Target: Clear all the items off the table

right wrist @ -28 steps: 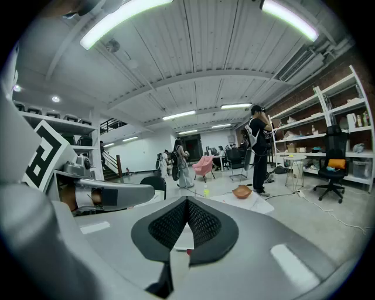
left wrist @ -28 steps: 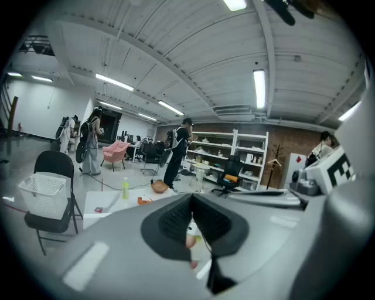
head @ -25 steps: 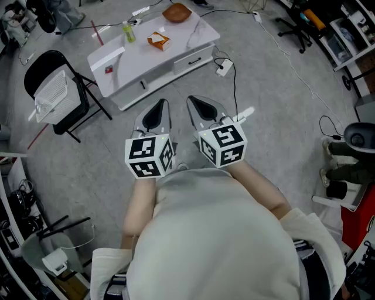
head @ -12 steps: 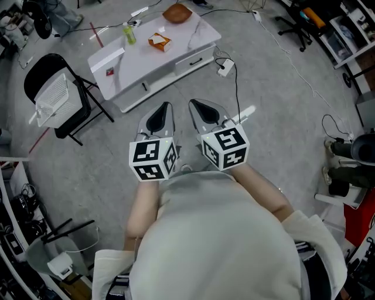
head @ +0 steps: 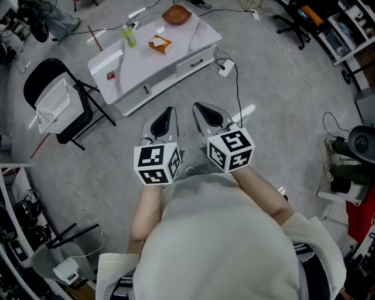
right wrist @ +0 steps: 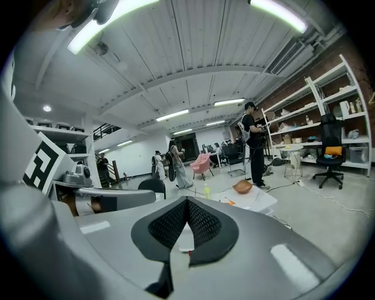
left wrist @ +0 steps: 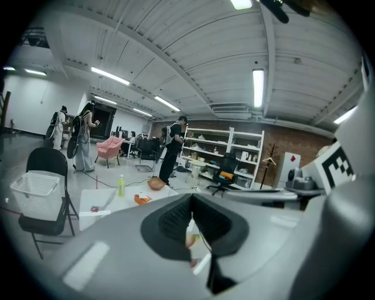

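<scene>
Small red object (head: 110, 75) on the low white table (head: 146, 65) too small to identify, orange carton (head: 159, 42) print unreadable, black office chair (head: 295, 24) cut by top edge

The table (head: 146, 64) has a smooth, glossy white top. The bowl (head: 177, 13) looks like brown wood, the bottle (head: 128, 35) is clear yellow-green plastic, and the orange packet (head: 159, 42) looks like card. The floor (head: 281, 88) is matt grey concrete. The chair (head: 42, 65) is matt black, the basket (head: 53, 98) white plastic mesh. The left gripper (head: 170, 110) and right gripper (head: 197, 106) have smooth grey plastic shells with black dimpled pads (right wrist: 205, 227).
</scene>
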The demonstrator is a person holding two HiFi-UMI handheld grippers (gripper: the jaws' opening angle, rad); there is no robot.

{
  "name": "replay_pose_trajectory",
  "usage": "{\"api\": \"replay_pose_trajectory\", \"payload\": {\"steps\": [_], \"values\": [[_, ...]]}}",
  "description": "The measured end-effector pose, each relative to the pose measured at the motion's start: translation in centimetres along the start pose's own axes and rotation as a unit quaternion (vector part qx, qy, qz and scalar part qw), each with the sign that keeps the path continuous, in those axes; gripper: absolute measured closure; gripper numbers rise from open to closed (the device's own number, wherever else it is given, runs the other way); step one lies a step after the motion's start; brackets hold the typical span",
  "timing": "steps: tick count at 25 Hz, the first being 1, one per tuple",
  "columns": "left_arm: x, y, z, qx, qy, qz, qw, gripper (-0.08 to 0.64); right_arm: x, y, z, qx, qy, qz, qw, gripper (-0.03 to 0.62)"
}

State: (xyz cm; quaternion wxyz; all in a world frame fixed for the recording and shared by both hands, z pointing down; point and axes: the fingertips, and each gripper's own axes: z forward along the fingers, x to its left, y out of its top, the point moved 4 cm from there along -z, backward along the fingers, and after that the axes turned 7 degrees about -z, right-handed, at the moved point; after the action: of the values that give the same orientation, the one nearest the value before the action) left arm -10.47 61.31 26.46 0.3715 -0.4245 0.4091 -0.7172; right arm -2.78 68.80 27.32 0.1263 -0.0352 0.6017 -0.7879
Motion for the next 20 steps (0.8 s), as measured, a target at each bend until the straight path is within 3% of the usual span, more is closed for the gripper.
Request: {"api": "replay_pose_trajectory", "payload": {"steps": [9,20], "values": [[1.9,0.7,2.6,0.009,0.014,-0.016,0.9997,0.551,-1.0,0.7,3.0,0.012,0.012,0.003,1.0,0.595],[4.9,4.3,10.8,-0.013,0.062,-0.038,0.9973,0.551,-7.0,3.4,10.7,0.014,0.056,-0.007,0.998,0.595]]}}
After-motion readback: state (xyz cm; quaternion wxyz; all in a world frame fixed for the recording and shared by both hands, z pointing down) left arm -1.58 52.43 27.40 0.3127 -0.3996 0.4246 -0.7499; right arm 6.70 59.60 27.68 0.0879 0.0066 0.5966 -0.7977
